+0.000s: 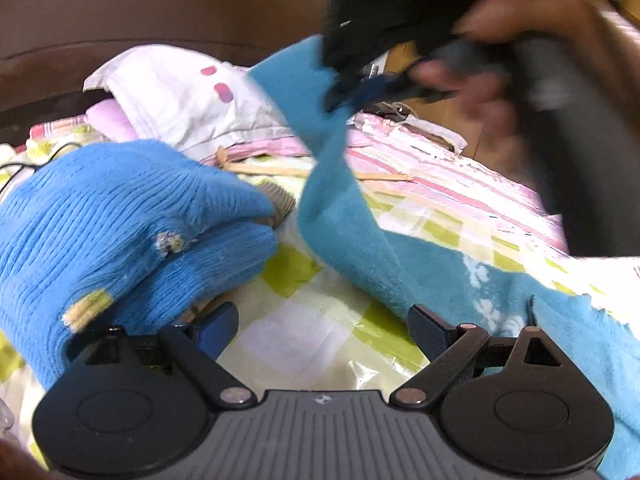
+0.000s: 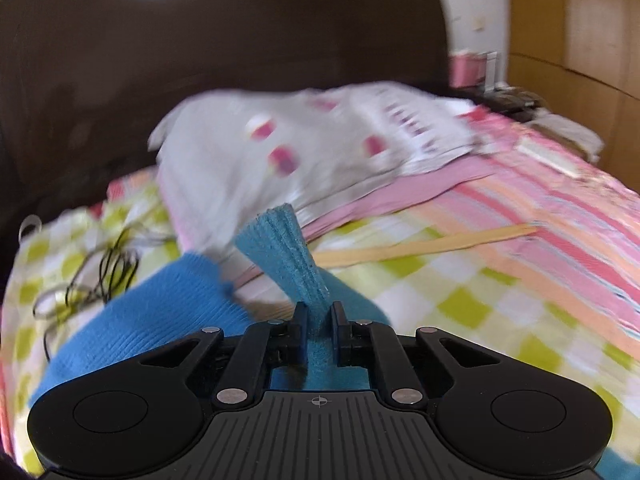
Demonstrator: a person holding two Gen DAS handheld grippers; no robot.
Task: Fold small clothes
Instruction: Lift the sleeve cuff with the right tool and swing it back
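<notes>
A teal fleece garment (image 1: pixel 340 216) lies on the checked bedsheet and rises in a twisted strip to the upper right. My right gripper (image 2: pixel 319 314) is shut on a bunched edge of the teal garment (image 2: pixel 288 252), and it shows blurred in the left wrist view (image 1: pixel 352 92), holding that edge up. My left gripper (image 1: pixel 320 320) is open just above the sheet, with the teal cloth by its right finger. A blue knitted garment (image 1: pixel 112 216) lies bunched to the left, against the left finger, and also shows in the right wrist view (image 2: pixel 152 320).
A white pillow (image 1: pixel 180 96) with pink spots lies at the back against the dark headboard (image 2: pixel 200 60). A wooden stick (image 2: pixel 420 246) lies across the sheet. A black cable (image 2: pixel 100 272) coils at the left. A wooden wardrobe (image 2: pixel 580 32) stands at the right.
</notes>
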